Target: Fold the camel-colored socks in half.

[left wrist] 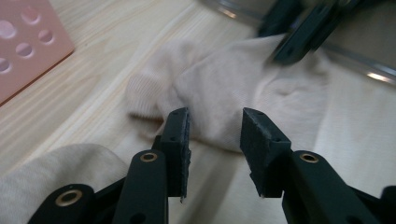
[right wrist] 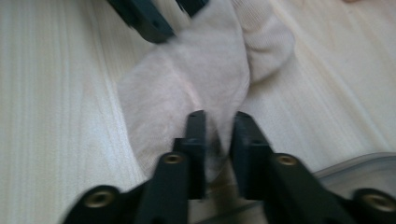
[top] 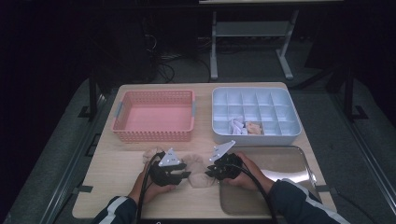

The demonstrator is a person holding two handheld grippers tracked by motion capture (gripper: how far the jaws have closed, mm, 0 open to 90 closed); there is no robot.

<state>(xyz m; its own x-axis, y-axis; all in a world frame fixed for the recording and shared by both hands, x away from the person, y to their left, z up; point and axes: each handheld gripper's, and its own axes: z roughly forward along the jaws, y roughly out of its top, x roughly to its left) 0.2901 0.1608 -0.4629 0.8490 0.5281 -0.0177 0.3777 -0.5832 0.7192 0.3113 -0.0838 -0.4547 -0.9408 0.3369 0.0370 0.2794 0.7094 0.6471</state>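
A cream sock (top: 198,173) lies crumpled on the wooden table between my two grippers. In the right gripper view the sock (right wrist: 196,74) has a fold of its near end pinched between the jaws of my right gripper (right wrist: 218,126), which is shut on it. My left gripper (left wrist: 215,126) faces the sock (left wrist: 233,88) from the other side, its jaws apart and its pads clear of the cloth. In the high view the left gripper (top: 184,175) and right gripper (top: 208,171) nearly meet over the sock. A second cream sock (top: 152,154) lies just left of my left hand.
A pink perforated basket (top: 154,116) stands at the back left. A white divided organizer (top: 256,114) at the back right holds a few folded items. A shiny metal tray (top: 285,163) lies under my right forearm; its rim (right wrist: 364,163) runs beside the right gripper.
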